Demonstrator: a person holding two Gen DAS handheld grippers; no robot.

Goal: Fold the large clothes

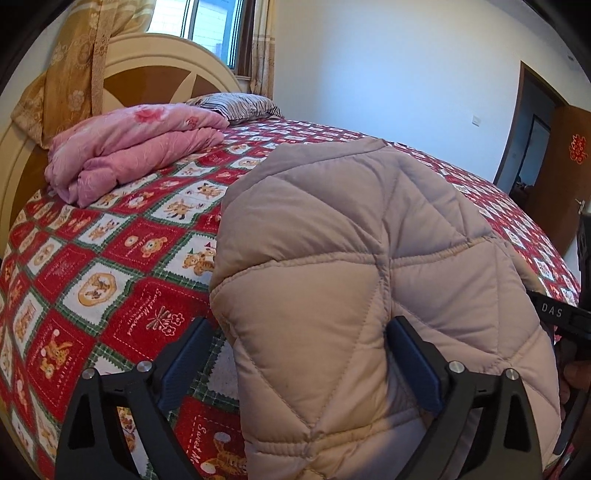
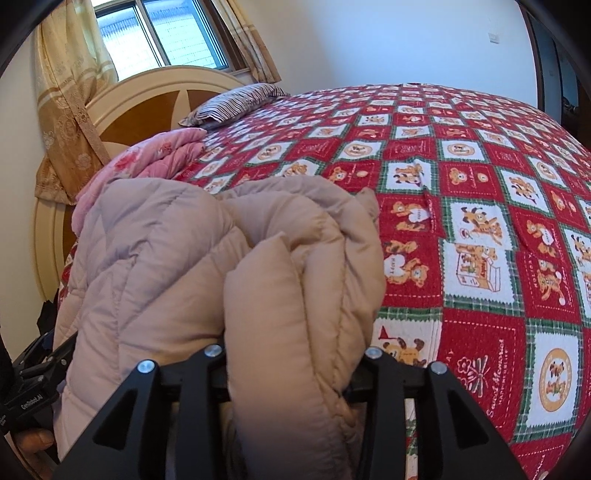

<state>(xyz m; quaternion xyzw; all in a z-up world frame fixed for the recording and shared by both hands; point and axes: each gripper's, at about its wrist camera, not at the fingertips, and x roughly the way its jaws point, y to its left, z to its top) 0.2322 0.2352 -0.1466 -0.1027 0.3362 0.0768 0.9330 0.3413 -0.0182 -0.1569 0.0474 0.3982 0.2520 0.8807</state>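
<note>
Quilted beige jacket (puffy, diamond-stitched) bulges inside the wide-apart left gripper; right gripper buried in folds, grip unclear.

Bright window daylight, fisheye-warped edges

A bedroom with plain white walls. At upper left, daylight enters a window flanked by gold patterned curtains. Below it stands a cream, arched headboard. At far right, a brown wooden door stands open.
</note>
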